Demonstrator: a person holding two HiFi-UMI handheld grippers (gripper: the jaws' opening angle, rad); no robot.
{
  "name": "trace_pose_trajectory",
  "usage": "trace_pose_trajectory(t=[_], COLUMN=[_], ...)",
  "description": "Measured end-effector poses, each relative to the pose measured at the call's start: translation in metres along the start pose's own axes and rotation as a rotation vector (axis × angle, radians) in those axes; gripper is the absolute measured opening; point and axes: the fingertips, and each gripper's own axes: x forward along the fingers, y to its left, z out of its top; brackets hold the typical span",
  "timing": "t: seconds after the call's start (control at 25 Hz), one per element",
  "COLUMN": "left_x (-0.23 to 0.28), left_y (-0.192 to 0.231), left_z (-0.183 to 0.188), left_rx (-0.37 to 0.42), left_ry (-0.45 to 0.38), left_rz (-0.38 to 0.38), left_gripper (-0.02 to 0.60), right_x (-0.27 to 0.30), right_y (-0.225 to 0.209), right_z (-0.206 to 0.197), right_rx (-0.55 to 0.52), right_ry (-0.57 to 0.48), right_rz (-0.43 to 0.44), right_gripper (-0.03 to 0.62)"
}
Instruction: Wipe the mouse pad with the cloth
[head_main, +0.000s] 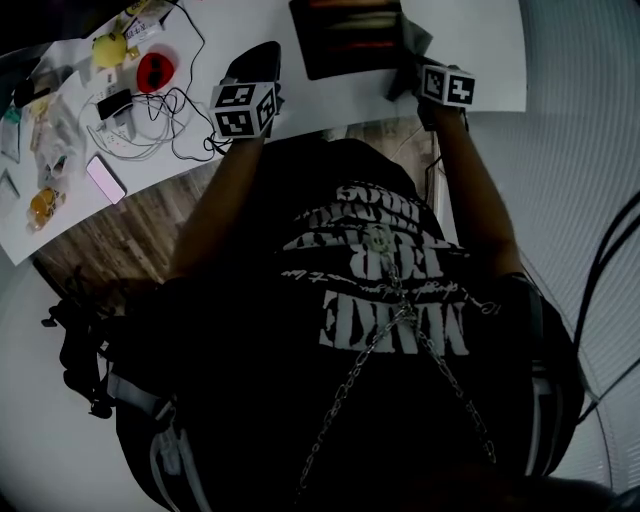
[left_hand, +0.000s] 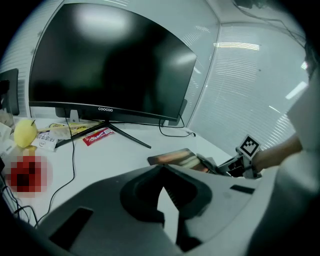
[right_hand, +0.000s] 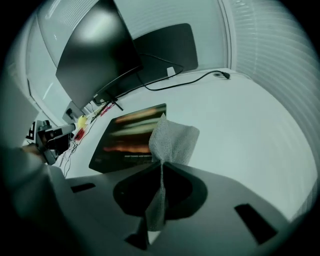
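Observation:
The dark mouse pad (head_main: 345, 35) with orange streaks lies flat on the white desk (head_main: 490, 50); it also shows in the right gripper view (right_hand: 127, 140). My right gripper (right_hand: 161, 166) is shut on a grey mesh cloth (right_hand: 172, 139), which fans out beyond the tips over the pad's right edge. Whether the cloth touches the pad I cannot tell. From the head view the cloth (head_main: 417, 40) sits at the pad's right side. My left gripper (left_hand: 161, 172) hovers left of the pad, jaws together with nothing between them.
A large black monitor (left_hand: 110, 65) stands on its stand behind the pad. Left of it lie a red snack packet (left_hand: 97, 136), a yellow object (left_hand: 25, 132), tangled cables (head_main: 160, 125) and a phone (head_main: 105, 178). The desk's front edge runs close to my body.

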Motion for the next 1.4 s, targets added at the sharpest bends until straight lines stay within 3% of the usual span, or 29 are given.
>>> trace_pose_trajectory(t=[0.44,0.48,0.52,0.56,0.72,0.88,1.0,1.08,1.2,1.4], left_x=[-0.02,-0.023,-0.026,-0.029,-0.051,-0.087,-0.111,-0.122,-0.126,-0.128], left_y=[-0.017,-0.019,-0.022,-0.024,-0.037,-0.072,-0.112,-0.133,-0.156,-0.171], left_z=[-0.011,-0.009,-0.005,0.001,0.044,0.099,0.125,0.138,0.151,0.152], left_rx=[-0.025,-0.023,-0.018,-0.01,0.058,0.165,0.242,0.282,0.269,0.235], left_ry=[-0.031,-0.039,-0.049,-0.064,-0.168,-0.303,-0.39,-0.444,-0.495,-0.495], left_rz=[0.031,0.034,0.037,0.041,0.057,0.04,0.016,0.001,-0.068,-0.125], left_gripper=[-0.003,-0.003,-0.003,-0.003,-0.003,-0.003,-0.003,-0.003,-0.003,-0.003], right_x=[-0.026,-0.027,-0.03,-0.036,-0.094,-0.2,-0.267,-0.288,-0.293,-0.3], right_y=[-0.051,-0.049,-0.046,-0.043,-0.019,0.036,0.069,0.084,0.094,0.093], right_z=[-0.011,-0.011,-0.009,-0.005,0.027,0.07,0.085,0.089,0.086,0.074], right_rx=[-0.063,-0.076,-0.087,-0.093,-0.121,-0.247,-0.38,-0.416,-0.429,-0.393], right_ry=[-0.016,-0.027,-0.052,-0.091,-0.324,-0.659,-0.839,-0.906,-0.934,-0.93], right_rz=[-0.116,-0.095,-0.07,-0.048,0.003,0.026,-0.026,-0.038,-0.029,-0.03], right_gripper=[0.015,0.037,0.12,0.165,0.17,0.165,0.058,0.007,0.0,0.0])
